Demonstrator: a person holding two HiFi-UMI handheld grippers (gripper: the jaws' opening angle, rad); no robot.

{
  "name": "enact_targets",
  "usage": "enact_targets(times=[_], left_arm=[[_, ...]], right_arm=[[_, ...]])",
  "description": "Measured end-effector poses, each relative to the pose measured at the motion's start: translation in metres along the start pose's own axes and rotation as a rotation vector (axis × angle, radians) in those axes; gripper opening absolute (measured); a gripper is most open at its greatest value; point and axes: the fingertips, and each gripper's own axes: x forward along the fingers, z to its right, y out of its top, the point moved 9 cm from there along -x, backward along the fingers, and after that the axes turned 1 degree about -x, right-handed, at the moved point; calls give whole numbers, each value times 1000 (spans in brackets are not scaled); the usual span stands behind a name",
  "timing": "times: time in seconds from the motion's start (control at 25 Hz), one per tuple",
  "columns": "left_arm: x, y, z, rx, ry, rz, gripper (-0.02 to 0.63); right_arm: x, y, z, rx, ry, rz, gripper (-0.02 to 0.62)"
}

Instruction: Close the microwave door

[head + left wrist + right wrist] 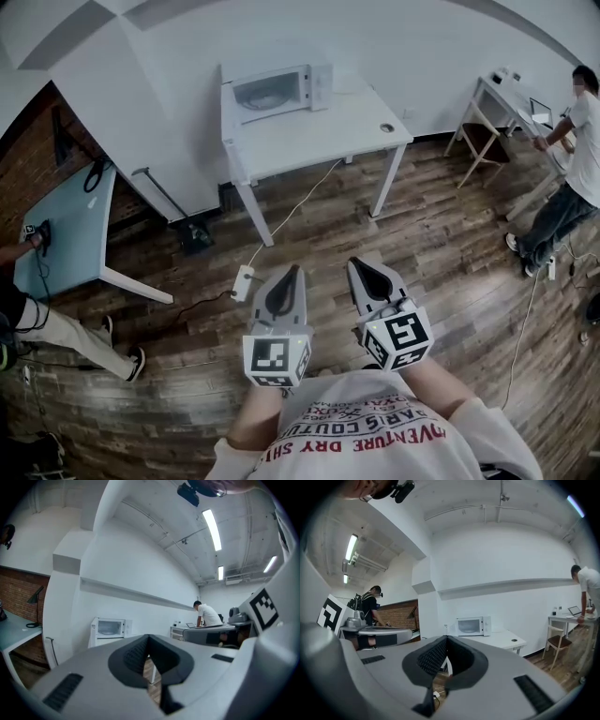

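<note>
One white microwave point(278, 92) sat at the back left of one white bench point(323, 131), far from the left hand-held gripper point(294, 270) and the right hand-held gripper point(357, 263), both with jaws pressed together, holding nothing.

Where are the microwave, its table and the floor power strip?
microwave point(272, 92), head view, on its door window.
table point(323, 129), head view, on its bare top.
power strip point(243, 282), head view, middle of its body.

Red print on the person's white shirt point(375, 439) is partly legible: "VENTURE DRY", with "ARIS COUTU" just above it. A smaller line higher on the shirt is too blurred to read.
</note>
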Motion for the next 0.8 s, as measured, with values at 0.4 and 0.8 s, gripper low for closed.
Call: enact_targets(times=[0.4, 0.8], left_arm=[[43, -16, -21, -49, 0, 69, 6], [181, -2, -11, -70, 118, 76, 6]], right_arm=[[43, -12, 38, 71, 11, -18, 12], [124, 9, 168, 38, 100, -24, 12]])
